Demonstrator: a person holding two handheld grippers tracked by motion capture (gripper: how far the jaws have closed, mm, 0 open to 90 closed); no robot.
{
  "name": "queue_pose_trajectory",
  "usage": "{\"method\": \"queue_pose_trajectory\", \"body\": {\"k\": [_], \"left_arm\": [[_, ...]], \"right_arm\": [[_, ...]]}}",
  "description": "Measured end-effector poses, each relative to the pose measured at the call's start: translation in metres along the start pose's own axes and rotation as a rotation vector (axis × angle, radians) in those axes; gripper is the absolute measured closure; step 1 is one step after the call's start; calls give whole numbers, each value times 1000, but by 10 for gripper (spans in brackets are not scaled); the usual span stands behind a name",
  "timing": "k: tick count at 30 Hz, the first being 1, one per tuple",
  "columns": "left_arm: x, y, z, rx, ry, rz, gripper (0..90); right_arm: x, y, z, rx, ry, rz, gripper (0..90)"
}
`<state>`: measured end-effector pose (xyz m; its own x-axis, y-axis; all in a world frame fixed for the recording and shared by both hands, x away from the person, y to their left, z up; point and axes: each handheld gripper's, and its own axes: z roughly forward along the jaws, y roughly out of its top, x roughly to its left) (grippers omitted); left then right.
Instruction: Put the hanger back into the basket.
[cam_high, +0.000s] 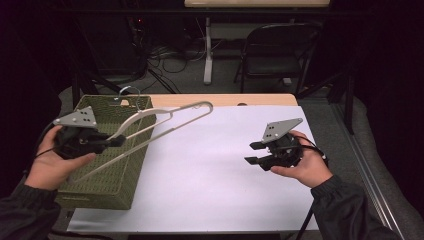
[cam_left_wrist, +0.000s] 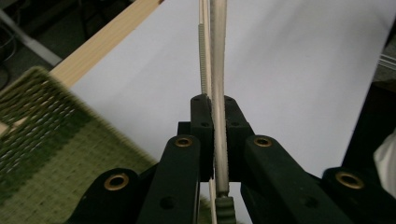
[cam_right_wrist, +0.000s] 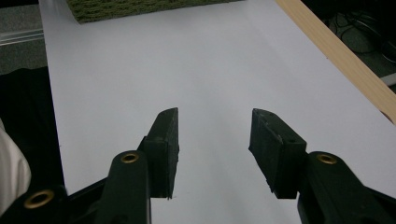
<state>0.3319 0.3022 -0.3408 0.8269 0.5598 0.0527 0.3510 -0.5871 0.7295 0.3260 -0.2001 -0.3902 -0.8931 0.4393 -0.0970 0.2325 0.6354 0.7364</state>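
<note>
1. Left tongs (cam_high: 119, 140) are clenched on the hanger (cam_high: 165, 116), gripping one arm near its end, so the rest juts out in mid-air over the basket (cam_high: 116, 172) and the table (cam_high: 210, 170).
2. In the left gripper view, the pads (cam_left_wrist: 201, 122) pinch the thin bar (cam_left_wrist: 218, 93) edge-on: a firm hold, by the look of it.
3. Right tongs (cam_high: 255, 153) hang released over the white sheet, with nothing between them; I'd say they're standing clear.
4. The basket sits at the table's left edge; what I can see inside looks bare, the hanger's hook (cam_high: 129, 93) above its far rim.
</note>
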Motion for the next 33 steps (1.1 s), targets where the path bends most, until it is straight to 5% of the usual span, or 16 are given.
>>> {"method": "queue_pose_trajectory", "body": {"k": [13, 16, 27, 33], "left_arm": [[70, -49, -19, -21, 66, -99, 869], [87, -71, -26, -21, 97, -143, 869], [107, -119, -48, -9, 141, -223, 868], [109, -132, -44, 4, 145, -247, 868]], "right_arm": [[-12, -15, -1, 35, -29, 47, 519], [-13, -19, 1, 39, -34, 55, 519], [-16, -21, 7, 57, -38, 72, 520], [-15, -21, 10, 63, -38, 69, 520]]}}
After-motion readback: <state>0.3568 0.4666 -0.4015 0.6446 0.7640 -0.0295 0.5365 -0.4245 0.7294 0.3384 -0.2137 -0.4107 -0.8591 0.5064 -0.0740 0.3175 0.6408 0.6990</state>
